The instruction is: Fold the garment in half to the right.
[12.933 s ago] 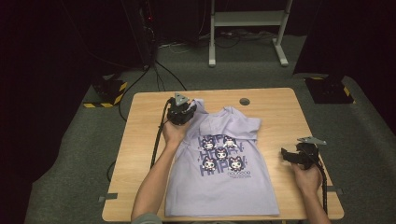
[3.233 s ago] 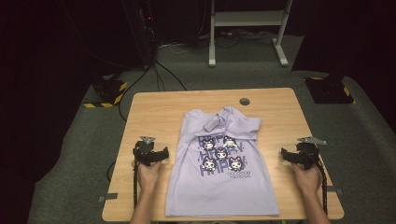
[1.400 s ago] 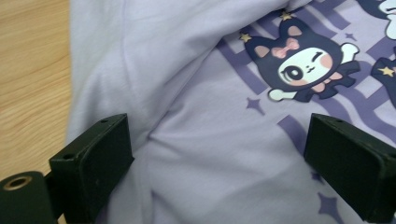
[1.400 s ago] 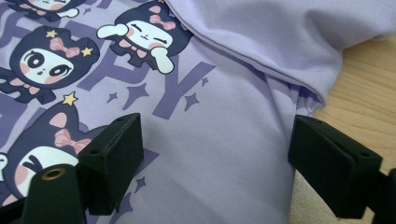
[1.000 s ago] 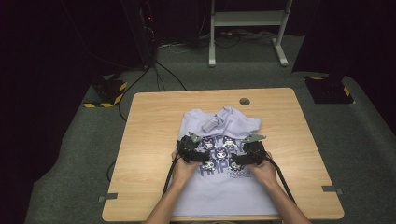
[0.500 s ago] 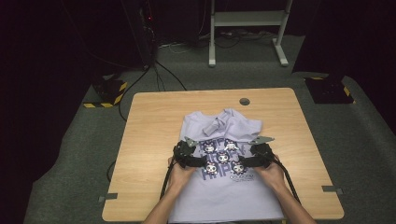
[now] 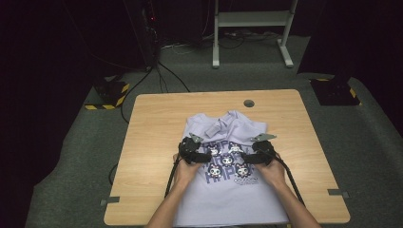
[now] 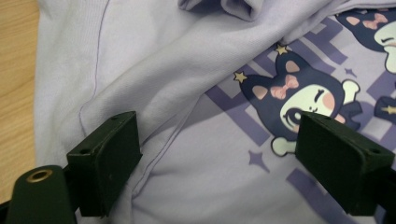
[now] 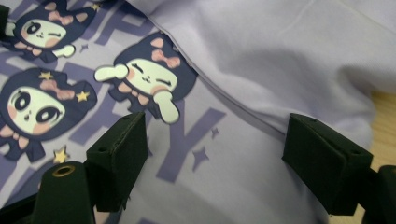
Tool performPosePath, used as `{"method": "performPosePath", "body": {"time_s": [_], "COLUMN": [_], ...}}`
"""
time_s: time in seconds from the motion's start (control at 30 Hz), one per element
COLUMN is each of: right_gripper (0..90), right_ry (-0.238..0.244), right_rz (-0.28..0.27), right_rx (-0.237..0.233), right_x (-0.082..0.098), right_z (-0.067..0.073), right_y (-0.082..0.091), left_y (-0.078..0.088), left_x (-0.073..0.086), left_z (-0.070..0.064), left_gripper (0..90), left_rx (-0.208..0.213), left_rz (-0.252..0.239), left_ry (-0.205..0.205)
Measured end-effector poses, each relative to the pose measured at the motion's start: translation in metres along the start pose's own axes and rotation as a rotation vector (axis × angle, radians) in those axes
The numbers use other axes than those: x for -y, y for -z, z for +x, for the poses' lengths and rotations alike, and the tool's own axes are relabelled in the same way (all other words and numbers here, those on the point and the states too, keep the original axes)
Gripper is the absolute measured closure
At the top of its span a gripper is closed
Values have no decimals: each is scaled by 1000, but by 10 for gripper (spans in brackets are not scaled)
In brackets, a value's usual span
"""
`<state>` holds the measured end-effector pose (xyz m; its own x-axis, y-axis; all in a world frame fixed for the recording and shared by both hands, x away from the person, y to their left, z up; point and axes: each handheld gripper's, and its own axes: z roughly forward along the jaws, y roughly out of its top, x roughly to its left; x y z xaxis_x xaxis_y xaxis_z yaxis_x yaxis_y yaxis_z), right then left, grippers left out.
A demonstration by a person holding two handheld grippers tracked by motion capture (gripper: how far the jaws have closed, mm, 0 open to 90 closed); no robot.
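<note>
Here we saw a lilac T-shirt (image 7: 228, 190) lying flat, print up, on the near half of the wooden table (image 7: 157, 114), its folded-in sleeves gathered near the collar. Both hands rested on its chest print. The left gripper (image 7: 197, 154) sat at the print's left edge and the right gripper (image 7: 252, 156) at its right edge, the two pointing inward toward each other.

In the left gripper view, the jaws stood spread over a sleeve seam and a cartoon figure (image 8: 299, 100); they had just been closing slightly, with cloth beneath them but nothing pinched. In the right gripper view, the jaws were likewise apart over the printed lettering (image 9: 187, 140) and a fold of the sleeve, and had also just been narrowing, gripping nothing.

Compared with three seconds earlier, when each gripper lay on bare wood beside the shirt, both had come onto the garment.
</note>
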<state>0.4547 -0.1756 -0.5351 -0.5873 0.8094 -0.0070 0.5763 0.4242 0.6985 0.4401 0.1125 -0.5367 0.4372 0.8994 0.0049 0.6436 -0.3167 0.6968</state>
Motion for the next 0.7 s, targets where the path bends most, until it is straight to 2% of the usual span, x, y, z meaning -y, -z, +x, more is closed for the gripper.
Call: {"method": "performPosePath", "body": {"time_s": [0.1,0.17,0.23,0.27,0.37,0.43,0.53,0.63,0.67,0.7], "right_gripper": [221,209,208,206,199,199,194,196,193,199], "right_ry": [11,16,21,9,-2,3,12,-9,-19,-17], "right_rz": [16,34,0,-28,-63,-70,-36,-3,15,5], "right_rx": [-5,-2,7,5,-5,-1,17,30,31,37], "right_x": [5,5,1,-3,-17,-24,-31,-27,-24,-22], "right_z": [0,2,5,5,8,10,10,2,-2,-5], "right_y": [7,10,13,14,10,4,-9,-19,-21,-20], "left_y": [7,9,9,9,6,1,-7,-14,-15,-14], "left_x": [5,5,1,-2,-13,-20,-22,-18,-15,-12], "left_z": [-3,-5,-6,-6,-8,-8,-4,3,7,11], "left_gripper": [146,132,125,114,105,100,96,97,96,88], "left_rx": [0,-2,3,2,9,10,-2,-22,-16,-21], "left_rz": [13,-1,-33,-43,-83,-69,-46,2,6,-10], "left_ry": [-8,-14,-21,-24,-29,-31,-26,-8,5,7]}}
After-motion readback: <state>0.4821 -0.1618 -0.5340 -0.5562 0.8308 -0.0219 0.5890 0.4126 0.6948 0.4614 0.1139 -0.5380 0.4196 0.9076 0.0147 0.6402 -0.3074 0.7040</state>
